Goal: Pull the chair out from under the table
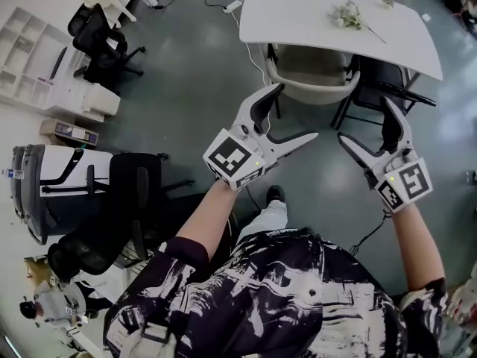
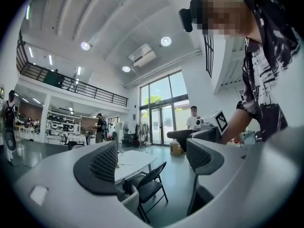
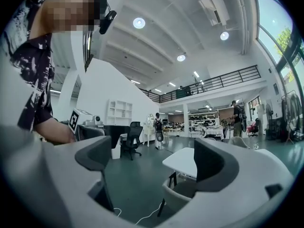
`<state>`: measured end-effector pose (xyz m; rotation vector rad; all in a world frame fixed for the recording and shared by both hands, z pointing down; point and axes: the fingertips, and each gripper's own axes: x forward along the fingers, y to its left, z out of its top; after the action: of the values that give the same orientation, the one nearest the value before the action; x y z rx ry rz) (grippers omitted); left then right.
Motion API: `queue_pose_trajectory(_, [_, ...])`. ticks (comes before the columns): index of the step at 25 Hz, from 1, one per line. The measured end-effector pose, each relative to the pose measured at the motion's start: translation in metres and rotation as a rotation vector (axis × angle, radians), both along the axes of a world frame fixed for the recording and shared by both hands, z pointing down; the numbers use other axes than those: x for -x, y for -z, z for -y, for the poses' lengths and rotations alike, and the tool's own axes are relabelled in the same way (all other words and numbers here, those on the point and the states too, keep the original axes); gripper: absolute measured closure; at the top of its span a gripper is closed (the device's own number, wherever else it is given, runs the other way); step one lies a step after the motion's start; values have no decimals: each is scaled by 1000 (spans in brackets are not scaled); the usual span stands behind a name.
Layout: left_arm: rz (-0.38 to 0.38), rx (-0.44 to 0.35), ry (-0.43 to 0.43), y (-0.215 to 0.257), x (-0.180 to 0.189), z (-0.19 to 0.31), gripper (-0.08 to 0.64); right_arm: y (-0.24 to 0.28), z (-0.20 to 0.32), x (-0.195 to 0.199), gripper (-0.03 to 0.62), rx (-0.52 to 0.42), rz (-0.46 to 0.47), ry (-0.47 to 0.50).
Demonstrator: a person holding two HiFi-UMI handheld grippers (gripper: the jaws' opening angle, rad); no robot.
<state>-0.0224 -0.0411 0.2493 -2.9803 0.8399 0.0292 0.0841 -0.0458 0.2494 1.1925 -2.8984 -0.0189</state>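
A beige tub chair (image 1: pixel 309 77) sits tucked under the near edge of the white table (image 1: pixel 335 21), with a black folding chair (image 1: pixel 384 88) beside it on the right. My left gripper (image 1: pixel 298 110) hovers open just in front of the beige chair and touches nothing. My right gripper (image 1: pixel 364 118) is open too, in front of the black chair. In the left gripper view the open left gripper (image 2: pixel 152 163) frames the black folding chair (image 2: pixel 147 182) and the table (image 2: pixel 130 163). In the right gripper view the open right gripper (image 3: pixel 154 160) frames the beige chair (image 3: pixel 178 196) and the table corner (image 3: pixel 183 160).
A sprig of flowers (image 1: pixel 346 13) lies on the table. A white cable (image 1: pixel 253 58) runs across the grey floor by the chair. Black office chairs (image 1: pixel 104 43) and a white shelf unit (image 1: pixel 37 58) stand at the left. My foot (image 1: pixel 274 194) is below the grippers.
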Motion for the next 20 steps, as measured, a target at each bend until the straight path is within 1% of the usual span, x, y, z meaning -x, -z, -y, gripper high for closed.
queue_pose_trajectory(4, [23, 20, -54, -16, 12, 42, 127, -18, 41, 9, 98, 36, -41, -36])
queue_pose_trajectory(6, [39, 30, -68, -25, 15, 59, 127, -31, 55, 11, 98, 62, -58, -46])
queue_pose_trajectory(9, [59, 47, -80, -39, 11, 81, 127, -53, 74, 8, 98, 100, -89, -40])
queue_pose_trajectory(11, [99, 50, -88, -52, 5, 93, 127, -70, 87, 4, 98, 123, -113, -25])
queue_pose_trajectory(13, [168, 49, -94, -70, 0, 108, 127, -90, 103, 0, 98, 141, -146, 0])
queue_pose_trajectory(15, [253, 44, -98, -91, -5, 127, 127, -113, 119, -1, 98, 144, -227, 47])
queue_pose_trajectory(17, [372, 23, -110, -117, -9, 145, 129, -139, 134, -2, 98, 134, -355, 108])
queue_pose_trajectory(20, [603, -17, -157, -174, -13, 174, 129, -187, 161, -6, 98, 108, -583, 197])
